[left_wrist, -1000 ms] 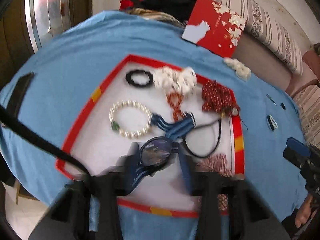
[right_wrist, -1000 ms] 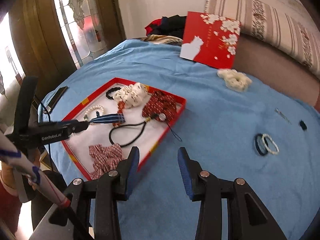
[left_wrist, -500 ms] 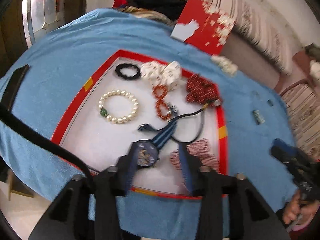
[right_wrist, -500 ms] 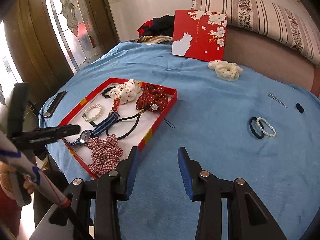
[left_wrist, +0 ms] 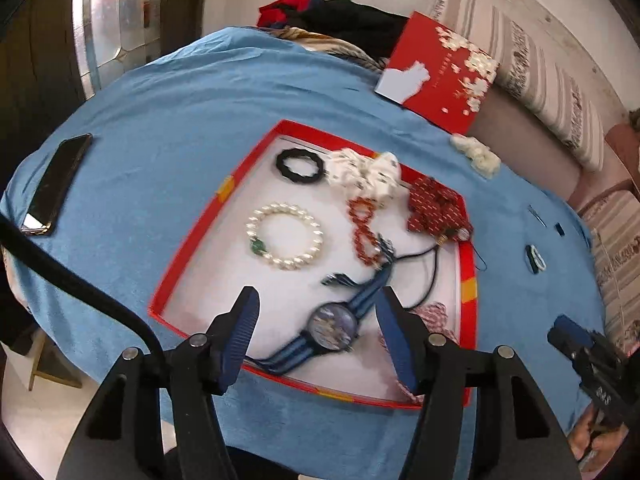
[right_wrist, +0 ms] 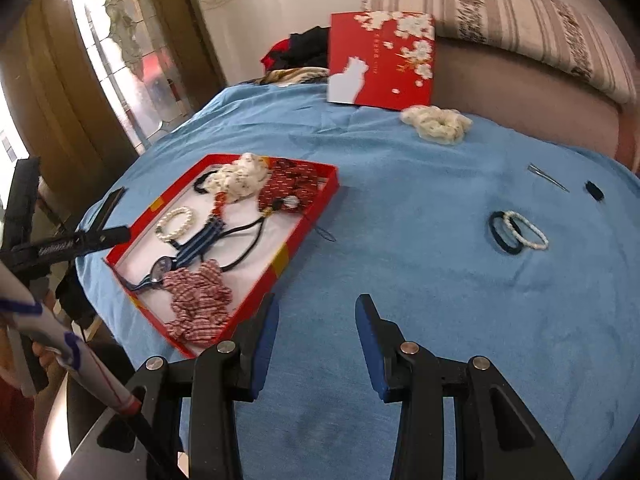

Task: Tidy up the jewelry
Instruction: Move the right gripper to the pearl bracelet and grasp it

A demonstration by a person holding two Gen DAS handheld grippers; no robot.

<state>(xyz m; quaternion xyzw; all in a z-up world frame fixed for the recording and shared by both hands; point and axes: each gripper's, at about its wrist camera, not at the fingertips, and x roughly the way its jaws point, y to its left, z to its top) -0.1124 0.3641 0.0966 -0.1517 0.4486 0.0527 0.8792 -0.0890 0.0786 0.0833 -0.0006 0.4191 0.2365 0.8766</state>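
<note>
Blue-strapped watch (left_wrist: pixel 334 326) lay in the tray (left_wrist: pixel 192 256) near its front edge, under the left gripper (left_wrist: pixel 316 332), whose jaws were opening, touching nothing. Right gripper (right_wrist: pixel 316 344) hovered unclenched, empty, over the cloth (right_wrist: pixel 420 280).

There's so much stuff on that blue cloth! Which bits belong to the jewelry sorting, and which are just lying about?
Part of the job:
- red tray
- watch, lying in the tray below the opening left gripper
- pearl bracelet
- cream scrunchie
- two bands still outside the tray

Just lying about:
- phone
- red box lid
- clothes pile
</note>
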